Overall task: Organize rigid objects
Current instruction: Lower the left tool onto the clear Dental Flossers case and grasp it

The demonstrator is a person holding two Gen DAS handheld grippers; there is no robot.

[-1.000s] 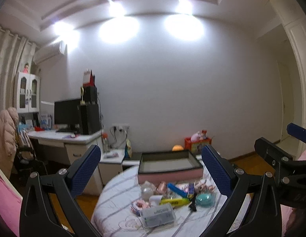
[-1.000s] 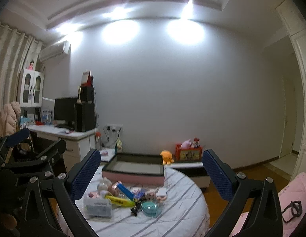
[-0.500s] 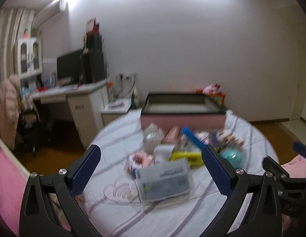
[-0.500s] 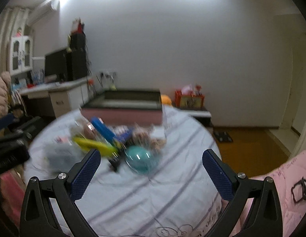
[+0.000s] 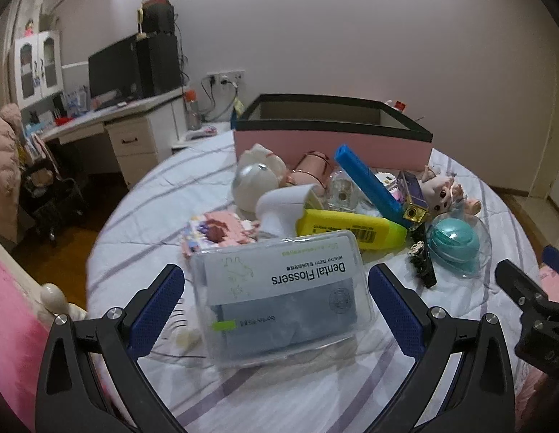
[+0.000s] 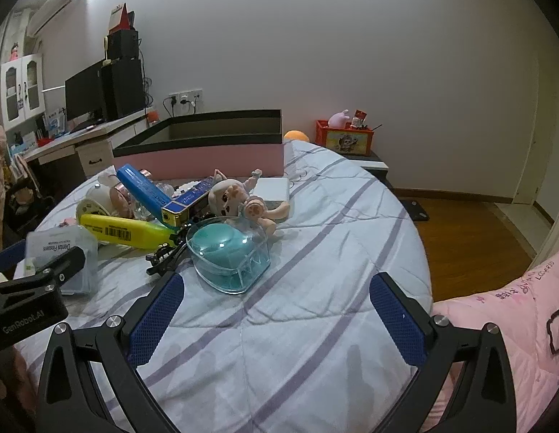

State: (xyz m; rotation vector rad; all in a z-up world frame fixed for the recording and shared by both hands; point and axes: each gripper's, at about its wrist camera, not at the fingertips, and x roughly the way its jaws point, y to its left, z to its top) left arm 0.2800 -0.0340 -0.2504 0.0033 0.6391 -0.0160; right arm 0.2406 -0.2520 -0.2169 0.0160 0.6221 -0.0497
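Observation:
A pile of small objects lies on a round bed with a striped cover [image 6: 315, 288]. Nearest my left gripper [image 5: 276, 310] is a clear dental flossers box [image 5: 279, 296], lying between its open fingers, which are apart from it. Behind it are a yellow tube [image 5: 348, 229], a blue box [image 5: 366, 184], a white doll [image 5: 440, 189] and a teal item in a clear case [image 5: 456, 243]. My right gripper [image 6: 276, 317] is open over bare cover, just short of the teal case [image 6: 229, 252]. A pink box with a dark rim [image 6: 207, 148] stands behind the pile.
A desk with a monitor [image 5: 113, 72] stands at the left, past the bed edge. A red crate [image 6: 346, 139] sits on a low stand at the right rear. Pink bedding [image 6: 514, 310] lies at the right. The wood floor [image 6: 470, 231] is open to the right.
Both grippers have tipped down and moved in toward the pile; the objects now look much larger and closer. The flossers box has come between the left fingers. Both stay open.

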